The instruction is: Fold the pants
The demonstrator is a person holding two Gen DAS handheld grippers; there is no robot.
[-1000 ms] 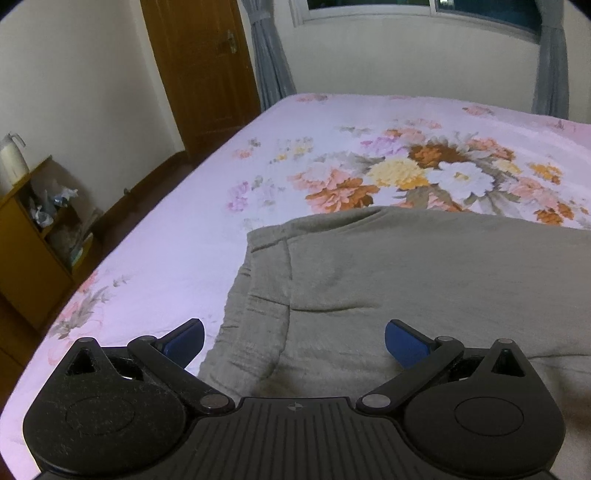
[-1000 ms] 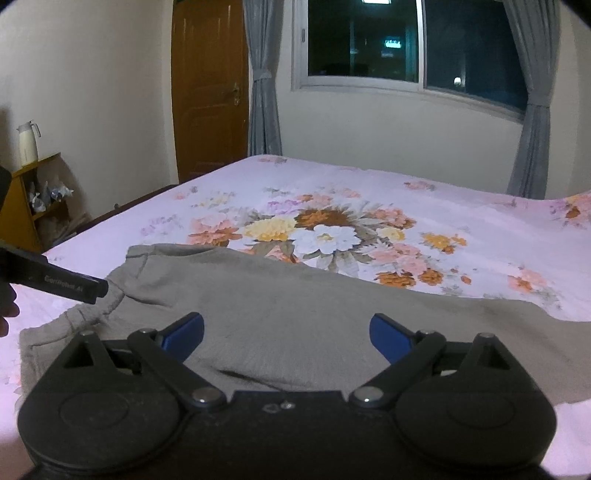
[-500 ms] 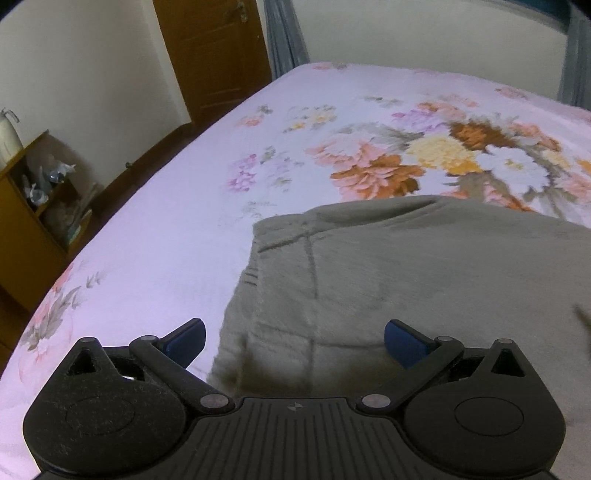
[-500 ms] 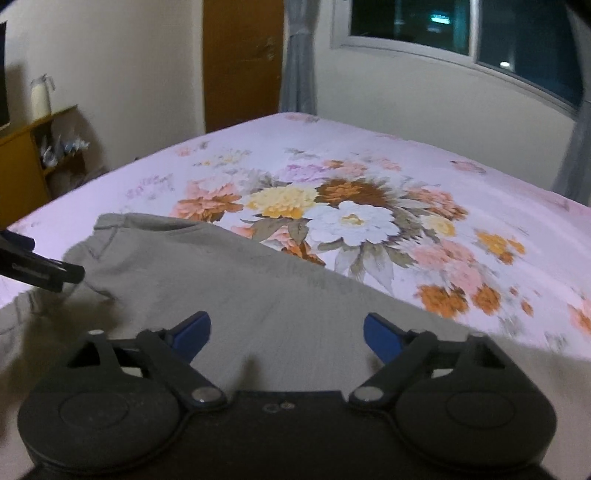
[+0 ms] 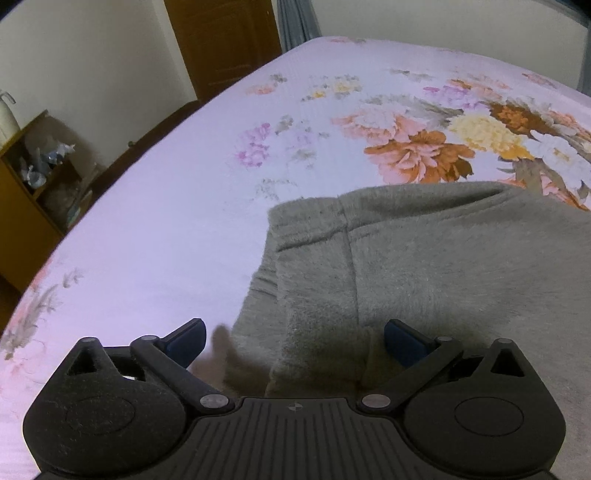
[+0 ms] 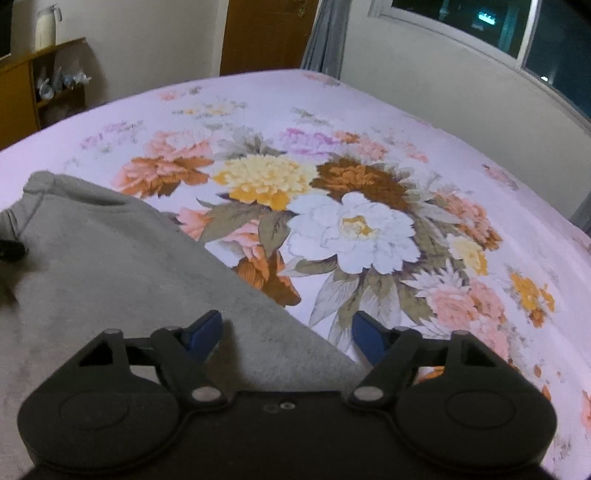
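Grey fleece pants (image 5: 443, 266) lie flat on a pink floral bedsheet (image 5: 166, 229). In the left wrist view the waistband end is nearest, and my left gripper (image 5: 293, 341) hovers low over its near edge. Its jaws are closing, with the waistband's edge between the blue pads and no pad pressing on it. In the right wrist view the pants (image 6: 110, 269) fill the lower left. My right gripper (image 6: 288, 338) straddles their far edge, jaws closing, the cloth's edge between the pads but untouched. A dark tip of the left gripper (image 6: 11, 251) shows at the left border.
A wooden shelf unit (image 5: 29, 192) with small items stands left of the bed, with a white jug (image 6: 46, 26) on top. A brown door (image 6: 266, 33) and grey curtain (image 6: 325, 37) lie beyond the bed. A dark window (image 6: 517, 29) sits on the far wall.
Both grippers have dropped closer to the pants and moved forward. The right one slid right to the far edge and rolled. Both pairs of jaws have narrowed, the right more so.
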